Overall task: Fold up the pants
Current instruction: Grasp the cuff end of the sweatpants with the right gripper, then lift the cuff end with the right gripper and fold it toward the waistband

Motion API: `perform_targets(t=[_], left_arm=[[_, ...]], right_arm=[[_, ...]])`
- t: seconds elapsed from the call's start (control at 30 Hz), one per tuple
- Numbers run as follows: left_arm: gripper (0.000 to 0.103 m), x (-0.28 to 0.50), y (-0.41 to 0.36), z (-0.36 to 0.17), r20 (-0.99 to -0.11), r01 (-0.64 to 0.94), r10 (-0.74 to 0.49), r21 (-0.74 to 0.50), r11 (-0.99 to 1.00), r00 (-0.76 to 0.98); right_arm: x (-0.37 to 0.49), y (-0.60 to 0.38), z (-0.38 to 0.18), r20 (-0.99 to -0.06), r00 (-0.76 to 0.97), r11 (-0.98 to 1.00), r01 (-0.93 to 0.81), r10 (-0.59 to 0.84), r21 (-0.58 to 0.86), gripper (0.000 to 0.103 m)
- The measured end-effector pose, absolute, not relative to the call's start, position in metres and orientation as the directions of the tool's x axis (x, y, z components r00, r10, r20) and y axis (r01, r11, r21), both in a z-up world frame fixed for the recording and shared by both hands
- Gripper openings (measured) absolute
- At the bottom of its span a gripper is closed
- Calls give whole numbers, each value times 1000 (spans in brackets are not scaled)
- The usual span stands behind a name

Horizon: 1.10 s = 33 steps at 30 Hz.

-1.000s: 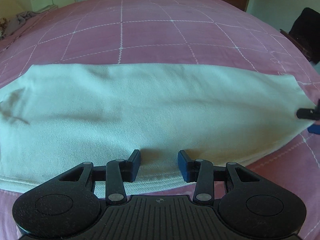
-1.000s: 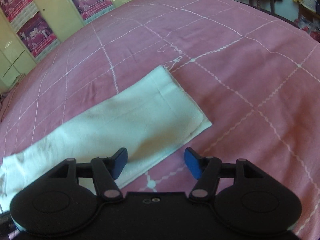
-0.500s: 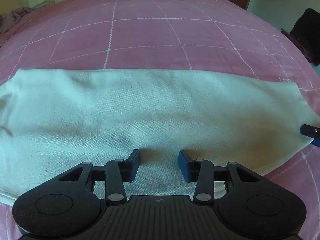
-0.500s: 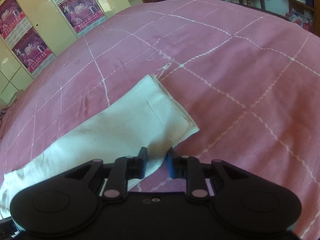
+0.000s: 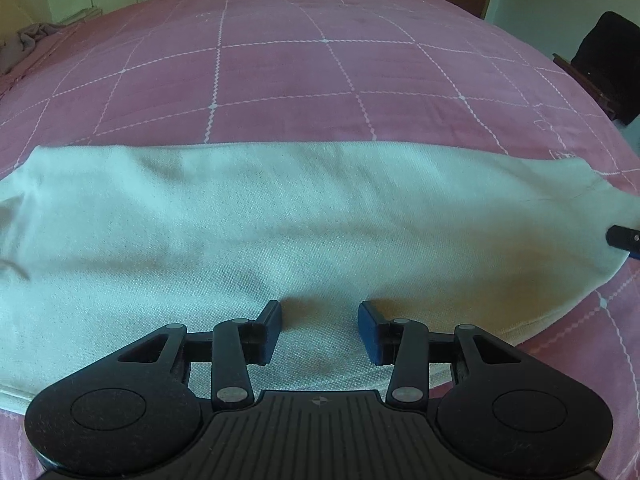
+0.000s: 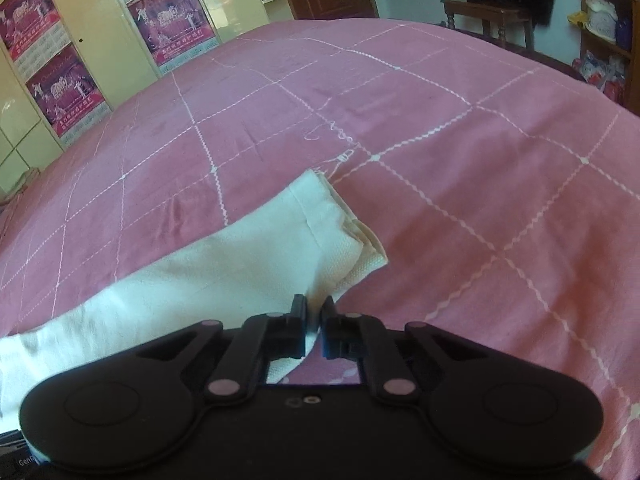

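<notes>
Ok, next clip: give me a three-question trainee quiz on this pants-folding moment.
1. True or false: the right gripper is shut on the hem end of the pants.
2. The left gripper is: A) open above the pants' middle, B) shut on cloth, C) out of view.
3. Fill in: the pants lie on a ____ bedspread with a white grid pattern.

Key: 1 true; 2 A; 3 pink.
</notes>
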<state>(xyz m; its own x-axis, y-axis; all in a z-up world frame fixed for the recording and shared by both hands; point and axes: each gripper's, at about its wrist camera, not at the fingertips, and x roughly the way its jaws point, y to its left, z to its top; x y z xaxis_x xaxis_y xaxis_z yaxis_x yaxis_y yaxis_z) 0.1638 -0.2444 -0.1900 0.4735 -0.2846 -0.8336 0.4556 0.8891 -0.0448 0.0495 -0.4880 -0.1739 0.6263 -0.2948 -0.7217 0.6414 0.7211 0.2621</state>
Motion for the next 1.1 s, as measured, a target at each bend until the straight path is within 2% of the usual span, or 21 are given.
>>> perform_targets(t=[0.13, 0.43, 0.67, 0.8, 0.87, 0.93, 1.0, 1.07, 1.1], left_arm=[[43, 161, -229, -178, -815, 446, -296, -53, 894, 497], [43, 175, -173, -168, -798, 388, -249, -21, 921, 548], [43, 187, -102, -180, -807, 267, -181, -31, 963, 562], [43, 198, -55, -189, -828, 169, -140, -56, 984, 543], [43, 203, -33, -195, -837, 121, -154, -106, 987, 526], [43, 206, -21, -195, -836, 109, -196, -163, 981, 512], [44, 209, -16, -194, -833, 100, -254, -236, 967, 492], [63, 211, -15, -193, -812, 90, -356, -357, 930, 463], [78, 213, -16, -193, -798, 81, -403, -413, 907, 449]], right_arm=[[61, -474, -158, -707, 631, 765, 612, -319, 202, 7], [87, -422, -127, -653, 704, 831, 518, -280, 202, 7], [133, -325, -100, -598, 795, 929, 289, -98, 232, 7], [162, -256, -115, -627, 778, 964, 134, 39, 227, 7], [176, -229, -140, -691, 718, 972, 100, 79, 215, 16], [188, -213, -172, -785, 612, 975, 101, 96, 197, 37], [185, -203, -188, -817, 565, 976, 89, 116, 200, 41], [175, -205, -178, -796, 587, 970, 70, 147, 231, 43], [167, -209, -167, -768, 616, 961, 62, 177, 271, 43]])
